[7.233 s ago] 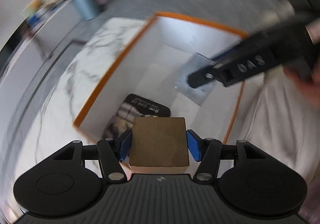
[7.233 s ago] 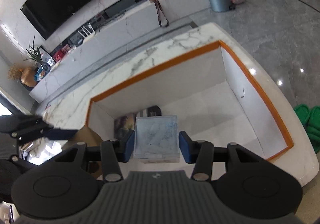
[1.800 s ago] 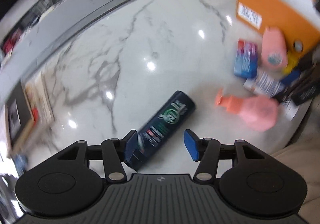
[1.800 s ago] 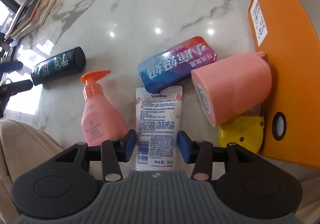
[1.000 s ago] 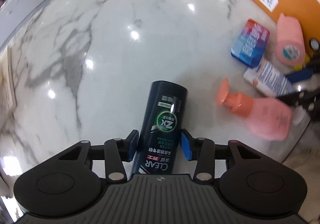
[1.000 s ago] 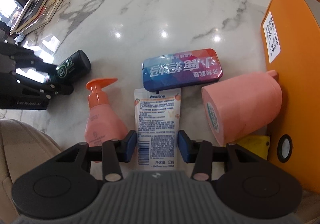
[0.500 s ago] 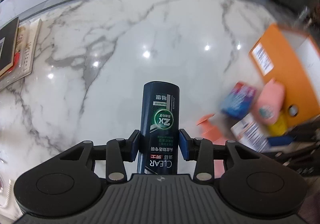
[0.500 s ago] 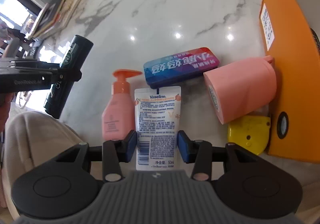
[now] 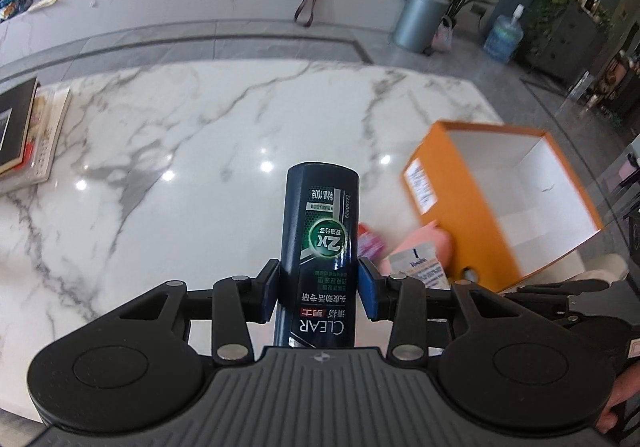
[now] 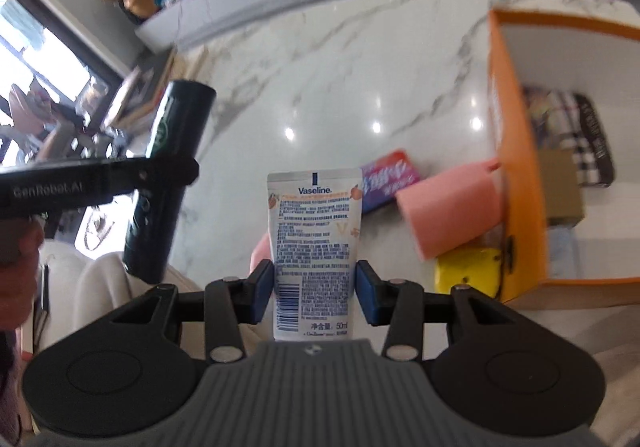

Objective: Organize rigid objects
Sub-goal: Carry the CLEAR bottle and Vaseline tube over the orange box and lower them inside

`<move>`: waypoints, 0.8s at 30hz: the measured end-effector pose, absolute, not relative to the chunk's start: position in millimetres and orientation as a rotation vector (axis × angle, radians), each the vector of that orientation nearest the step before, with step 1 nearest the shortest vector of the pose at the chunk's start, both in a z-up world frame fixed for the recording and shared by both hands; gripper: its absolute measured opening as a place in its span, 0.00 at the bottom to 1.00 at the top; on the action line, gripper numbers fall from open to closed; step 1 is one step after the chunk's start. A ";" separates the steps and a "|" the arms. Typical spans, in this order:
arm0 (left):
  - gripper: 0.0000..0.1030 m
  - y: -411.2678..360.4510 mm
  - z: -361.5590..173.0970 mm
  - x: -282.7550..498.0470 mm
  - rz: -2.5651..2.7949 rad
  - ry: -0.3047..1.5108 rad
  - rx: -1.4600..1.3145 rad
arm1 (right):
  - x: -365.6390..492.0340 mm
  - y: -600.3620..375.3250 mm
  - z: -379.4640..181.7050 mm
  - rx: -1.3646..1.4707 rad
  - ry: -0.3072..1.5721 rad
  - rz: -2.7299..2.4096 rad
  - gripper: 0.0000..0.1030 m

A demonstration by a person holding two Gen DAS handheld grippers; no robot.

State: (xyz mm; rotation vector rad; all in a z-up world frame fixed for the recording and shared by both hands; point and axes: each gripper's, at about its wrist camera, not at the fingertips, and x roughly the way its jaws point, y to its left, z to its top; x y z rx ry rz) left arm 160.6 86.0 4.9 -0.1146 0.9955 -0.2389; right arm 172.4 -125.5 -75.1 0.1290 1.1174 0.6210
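My left gripper (image 9: 319,289) is shut on a dark blue CLEAR shampoo bottle (image 9: 320,243), lifted off the marble table (image 9: 200,135). My right gripper (image 10: 315,289) is shut on a white Vaseline tube (image 10: 314,243), also raised above the table. The right wrist view shows the left gripper (image 10: 160,171) at the left with the dark bottle (image 10: 172,167) in it. An open orange box (image 9: 500,199) stands at the right of the table; inside the orange box (image 10: 516,167) lie a brown box (image 10: 562,187) and a checked pouch (image 10: 572,131).
Beside the box on the table lie a pink cylinder (image 10: 452,211), a blue-red tin (image 10: 390,177) and a yellow object (image 10: 468,273). Books (image 9: 24,139) are stacked at the table's left edge. A beige cushion (image 10: 100,295) sits below the near edge.
Both grippers have risen from the table with the bottle and the tube held. The table items have dropped away below, and the orange box's inside has come into view.
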 end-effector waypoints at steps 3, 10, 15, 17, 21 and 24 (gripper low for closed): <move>0.45 65.2 21.7 156.6 -0.257 0.958 -0.107 | 168.0 -144.9 -60.7 0.168 1.066 0.615 0.44; 0.45 17.2 49.0 158.4 -0.302 0.907 -0.070 | 158.1 -198.4 -27.9 0.245 0.936 0.579 0.44; 0.45 -25.0 60.7 168.7 -0.345 0.882 -0.071 | 159.6 -242.1 -14.2 0.284 0.873 0.538 0.44; 0.45 -41.5 62.0 174.6 -0.367 0.880 -0.082 | 160.8 -262.3 -9.7 0.293 0.852 0.520 0.44; 0.45 -75.0 59.4 192.4 -0.407 0.889 -0.112 | 174.3 -304.2 -2.7 0.304 0.819 0.470 0.44; 0.45 -98.7 48.2 211.6 -0.428 0.923 -0.170 | 190.2 -337.4 -4.2 0.305 0.821 0.424 0.44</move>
